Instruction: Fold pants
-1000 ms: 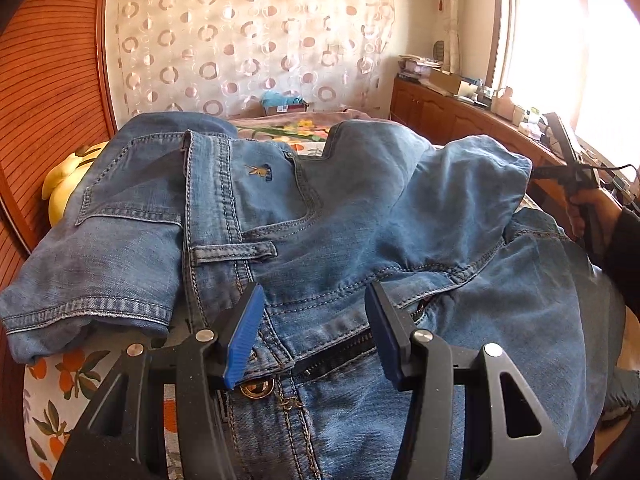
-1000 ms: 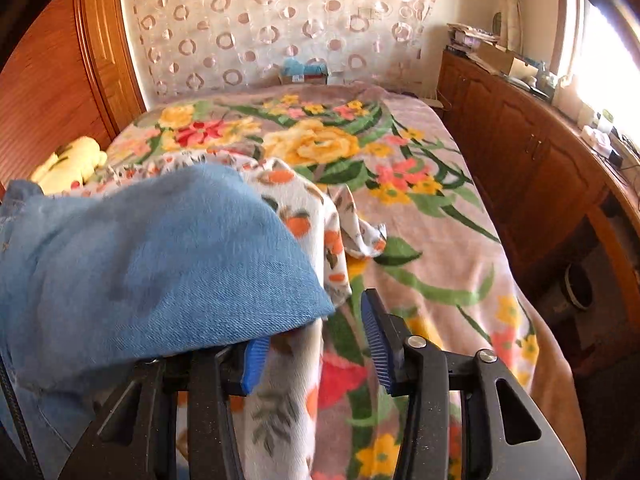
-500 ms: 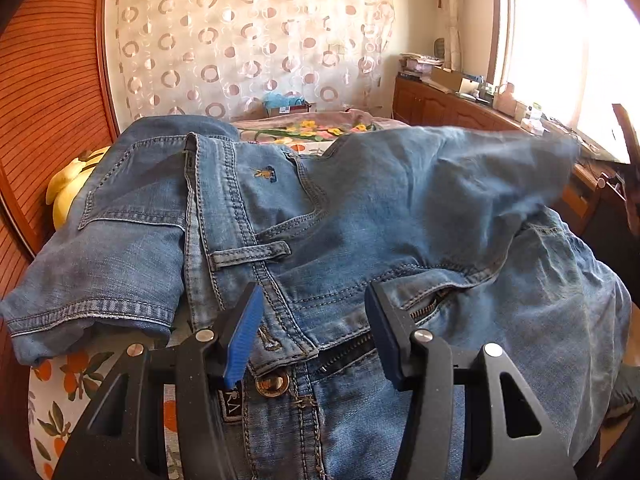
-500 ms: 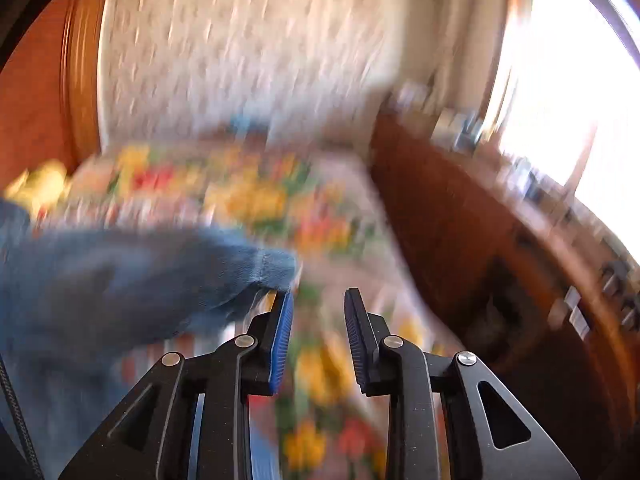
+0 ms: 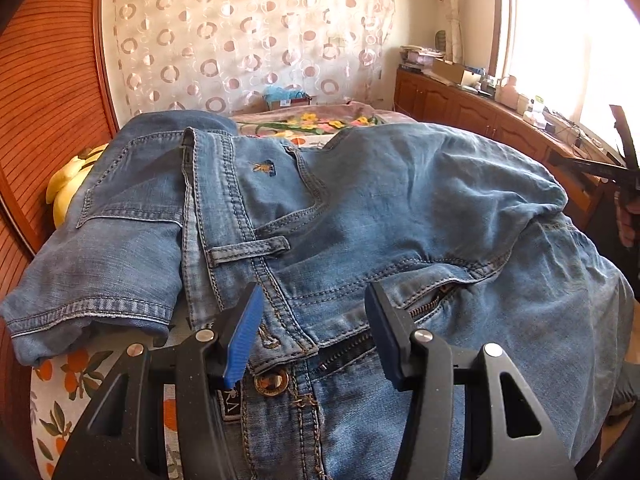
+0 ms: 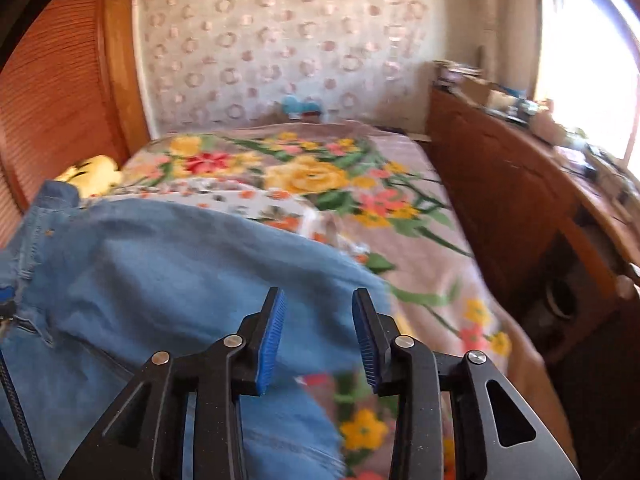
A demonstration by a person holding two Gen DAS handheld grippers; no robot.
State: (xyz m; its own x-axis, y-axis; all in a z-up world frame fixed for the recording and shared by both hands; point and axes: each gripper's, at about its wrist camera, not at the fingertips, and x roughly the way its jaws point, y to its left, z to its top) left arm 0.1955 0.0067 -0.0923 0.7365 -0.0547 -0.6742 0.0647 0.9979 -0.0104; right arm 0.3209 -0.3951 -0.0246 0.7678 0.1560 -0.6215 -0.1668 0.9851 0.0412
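Blue jeans (image 5: 360,208) lie bunched on the bed, one leg doubled back over the seat. Their waistband, brass button (image 5: 272,381) and open zip are nearest in the left wrist view. My left gripper (image 5: 316,320) hovers open just above the fly, with the waistband under the gap and no pad pressing on it. My right gripper (image 6: 318,332) is opening its jaws over the folded denim edge (image 6: 200,272), and nothing is pinched between them. In the left wrist view the right gripper (image 5: 624,168) shows at the far right, apart from the cloth, with a hand (image 5: 628,216) below it.
The bed carries a flowered blanket (image 6: 320,176) and an orange-print sheet (image 5: 60,392). A yellow pillow (image 5: 68,188) lies by the wooden headboard (image 5: 48,120). A wooden cabinet (image 6: 500,184) with clutter on top runs along the right under the window.
The denim flap that was stretched out to the right has slumped onto the jeans. The right gripper has let it go and drawn away. The left gripper has stayed put.
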